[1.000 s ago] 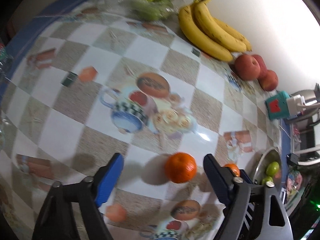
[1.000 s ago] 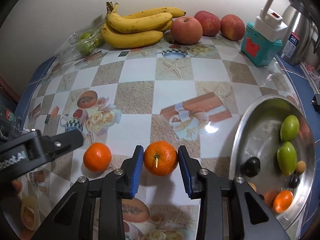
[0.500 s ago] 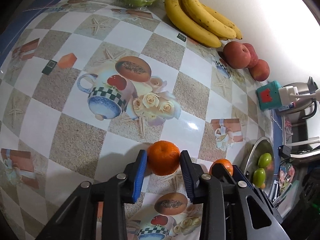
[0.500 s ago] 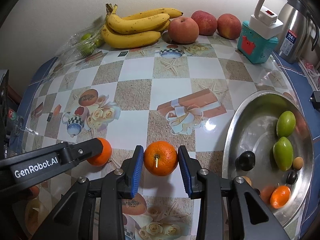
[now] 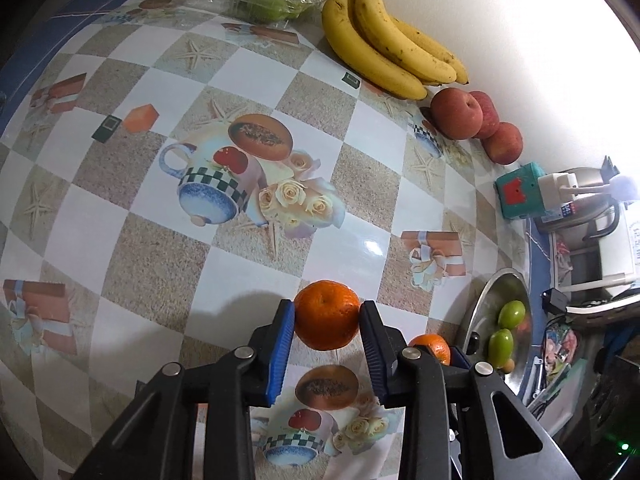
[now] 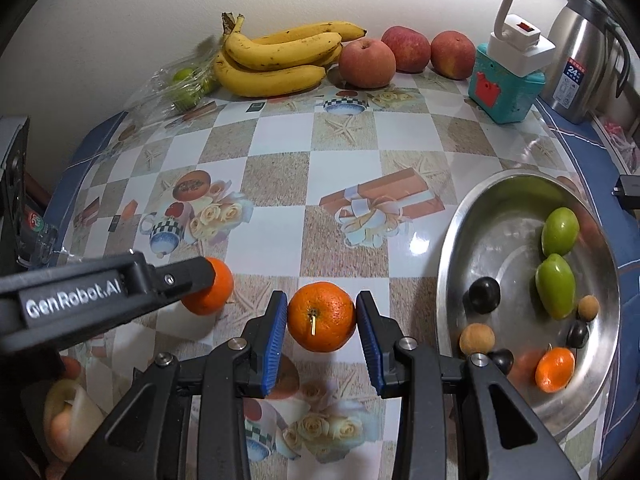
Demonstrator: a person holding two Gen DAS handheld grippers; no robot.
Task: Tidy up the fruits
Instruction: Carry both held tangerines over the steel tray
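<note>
Through the left wrist camera we see our left gripper (image 5: 327, 330) clenched on a round orange mandarin (image 5: 327, 314), both blue pads pressed to its sides. Just beyond its right finger, half hidden, sits a second orange fruit with a stem (image 5: 433, 347). Only the right wrist camera shows this one whole: our right gripper (image 6: 321, 322) grasps the stemmed orange (image 6: 321, 317), pads touching both flanks, and the left gripper (image 6: 176, 280) reaches in from the left with its mandarin (image 6: 210, 292) partly covered.

Right of the right gripper lies a shallow steel bowl (image 6: 452, 240) holding green fruits (image 6: 555, 290), dark and tan small fruits and a small orange one (image 6: 555, 368); the left view shows only its edge (image 5: 476, 312).

Ahead of both tools a glossy checkered oilcloth (image 6: 276, 172) printed with cups, roses and gift boxes runs to a white wall (image 6: 120, 20), where yellow bananas (image 6: 276, 60), red apples (image 6: 367, 62) and a bagged green fruit (image 6: 186, 84) sit.

The left gripper's arm reads "GenRobot.AI"; the steel kettle (image 6: 580, 64) carries a label with "24".
</note>
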